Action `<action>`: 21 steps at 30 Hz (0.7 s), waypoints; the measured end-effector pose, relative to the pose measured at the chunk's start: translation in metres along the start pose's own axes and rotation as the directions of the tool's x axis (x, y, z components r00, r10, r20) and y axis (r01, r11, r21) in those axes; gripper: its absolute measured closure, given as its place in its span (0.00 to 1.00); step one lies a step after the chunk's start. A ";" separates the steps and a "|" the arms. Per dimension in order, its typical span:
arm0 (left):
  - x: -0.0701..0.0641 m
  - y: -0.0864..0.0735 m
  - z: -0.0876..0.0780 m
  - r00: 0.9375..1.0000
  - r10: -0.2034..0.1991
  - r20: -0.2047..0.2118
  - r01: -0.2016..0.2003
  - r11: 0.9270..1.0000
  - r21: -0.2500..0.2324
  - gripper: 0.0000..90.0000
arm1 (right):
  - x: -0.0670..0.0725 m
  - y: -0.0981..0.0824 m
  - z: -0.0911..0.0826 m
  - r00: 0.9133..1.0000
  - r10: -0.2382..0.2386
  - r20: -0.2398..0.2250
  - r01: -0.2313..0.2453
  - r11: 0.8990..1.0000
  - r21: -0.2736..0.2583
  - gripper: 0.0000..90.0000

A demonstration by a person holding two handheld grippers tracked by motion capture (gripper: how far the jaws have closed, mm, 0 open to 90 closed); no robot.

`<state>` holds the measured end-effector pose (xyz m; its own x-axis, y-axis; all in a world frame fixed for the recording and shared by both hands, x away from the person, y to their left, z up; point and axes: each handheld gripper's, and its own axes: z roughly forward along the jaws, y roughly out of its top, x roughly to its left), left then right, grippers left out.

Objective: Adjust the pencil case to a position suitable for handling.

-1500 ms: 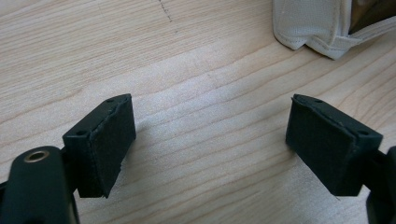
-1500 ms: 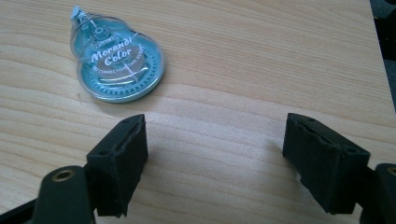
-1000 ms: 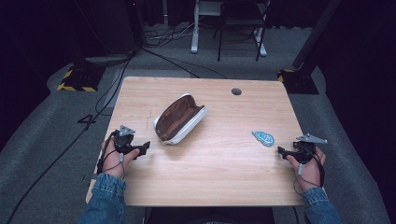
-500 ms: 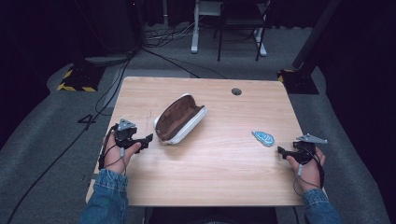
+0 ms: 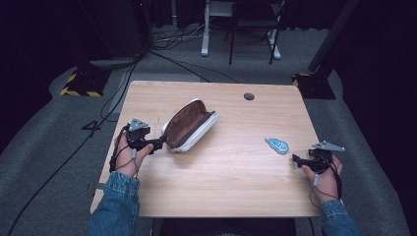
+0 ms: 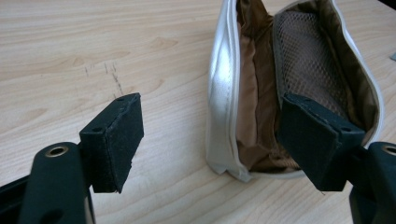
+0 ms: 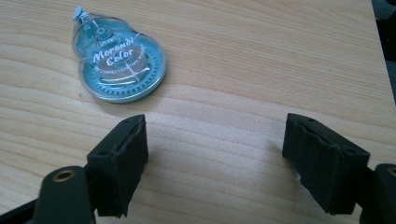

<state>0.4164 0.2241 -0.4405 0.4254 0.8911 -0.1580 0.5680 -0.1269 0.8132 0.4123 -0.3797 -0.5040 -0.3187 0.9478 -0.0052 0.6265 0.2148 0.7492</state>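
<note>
A white zip pouch (image 5: 189,125) with a brown lining lies open at the table's left middle, long axis slanting away to the right. My left gripper (image 5: 160,142) is at its near end, open. In the left gripper view the pouch's (image 6: 261,84) near end sits between the jaws of the left gripper (image 6: 217,140), the right pad in front of the mesh pocket and neither pad pressing. A teal correction tape roller (image 5: 278,145) lies flat at the right. My right gripper (image 5: 296,160) rests open just right of it, with the roller (image 7: 119,60) ahead of the right gripper's (image 7: 215,163) bare jaws.
The wooden table (image 5: 231,187) has a round cable hole (image 5: 249,96) near its far edge and faint pencil marks (image 6: 112,77) left of the pouch. Cables, a yellow-and-black striped block (image 5: 78,84) and chair legs stand on the floor beyond.
My left gripper has moved right and slightly up, from beside the pouch to its near end. The right gripper, the pouch and the roller have not moved.
</note>
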 end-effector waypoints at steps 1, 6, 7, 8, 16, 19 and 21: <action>0.000 0.001 0.001 1.000 0.003 -0.003 -0.003 1.000 -0.001 0.25 | 0.000 0.000 0.000 1.000 0.001 0.000 -0.001 1.000 0.000 0.25; -0.002 0.003 0.010 1.000 0.001 0.014 -0.001 1.000 0.000 0.25 | 0.000 0.000 0.000 1.000 0.000 0.000 0.000 1.000 0.000 0.25; -0.002 0.004 0.012 1.000 0.007 0.009 -0.007 1.000 -0.003 0.25 | 0.000 0.000 0.000 1.000 0.000 0.000 0.000 1.000 0.000 0.25; -0.003 0.005 0.014 1.000 0.007 0.008 -0.007 1.000 -0.006 0.25 | 0.000 0.000 0.000 1.000 0.000 0.000 0.000 1.000 0.000 0.25; -0.006 0.011 0.029 1.000 0.026 0.007 -0.026 0.999 -0.020 0.28 | 0.000 0.000 0.000 1.000 0.001 0.000 -0.001 1.000 0.000 0.25; -0.005 0.011 0.035 0.999 0.036 0.000 -0.036 0.999 -0.018 0.30 | 0.000 0.000 0.000 1.000 0.001 0.000 -0.001 1.000 0.000 0.25; -0.005 0.010 0.042 0.999 0.042 -0.008 -0.042 0.999 -0.018 0.31 | 0.000 0.000 0.000 1.000 0.001 0.000 -0.001 1.000 0.000 0.25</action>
<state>0.4498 0.2004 -0.4552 0.4432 0.8885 -0.1189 0.5364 -0.1566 0.8293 0.4122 -0.3796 -0.5040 -0.3183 0.9480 -0.0043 0.6268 0.2139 0.7492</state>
